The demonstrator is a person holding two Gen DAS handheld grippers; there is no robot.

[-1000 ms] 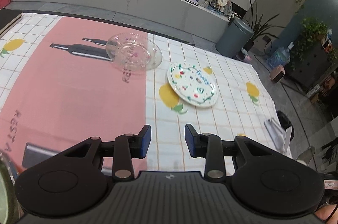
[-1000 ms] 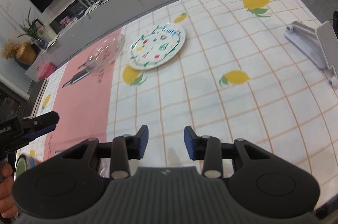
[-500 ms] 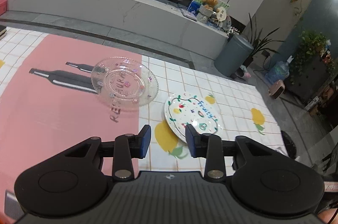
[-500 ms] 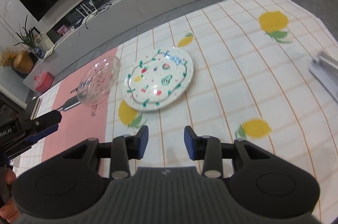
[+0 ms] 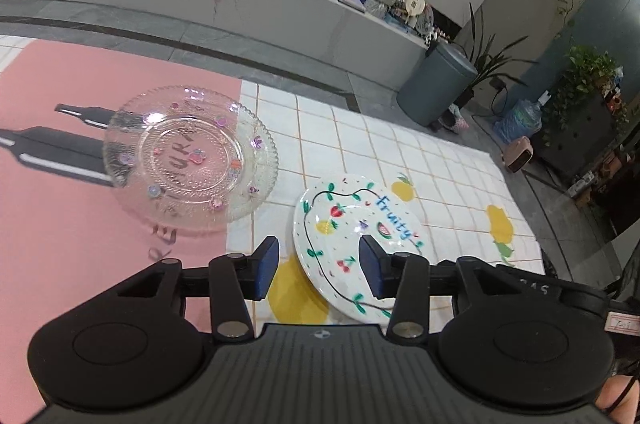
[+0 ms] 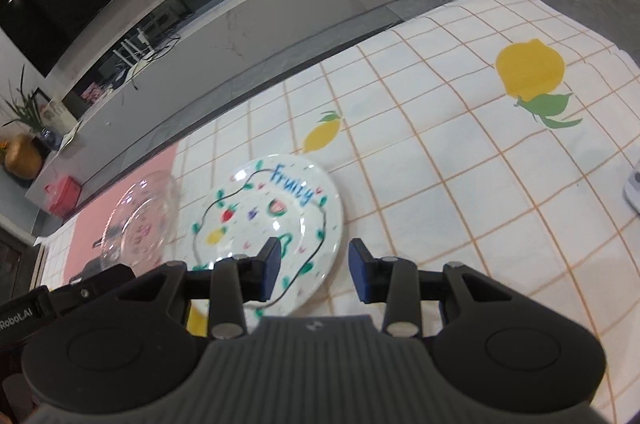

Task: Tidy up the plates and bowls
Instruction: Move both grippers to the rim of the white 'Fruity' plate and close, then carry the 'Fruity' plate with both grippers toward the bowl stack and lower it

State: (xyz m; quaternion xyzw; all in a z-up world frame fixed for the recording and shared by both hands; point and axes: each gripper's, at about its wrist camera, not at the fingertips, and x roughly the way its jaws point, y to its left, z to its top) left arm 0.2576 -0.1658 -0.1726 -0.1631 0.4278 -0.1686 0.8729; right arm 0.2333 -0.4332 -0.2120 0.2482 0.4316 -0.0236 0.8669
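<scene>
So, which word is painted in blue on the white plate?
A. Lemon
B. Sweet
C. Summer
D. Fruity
D: blue letters on the white plate spell "Fruity", next to a small watermelon slice; the right wrist view shows the same word.

Painted plate (image 6: 264, 220) beside blurred, perhaps glass dish (image 6: 138, 224)

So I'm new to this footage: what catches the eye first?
The white plate painted with fruit and "Fruity" lies flat on the lemon-check cloth, just ahead of both grippers. Left of it a clear glass plate sits mostly on the pink mat. The left gripper is opening, with nothing between its fingers.
</scene>
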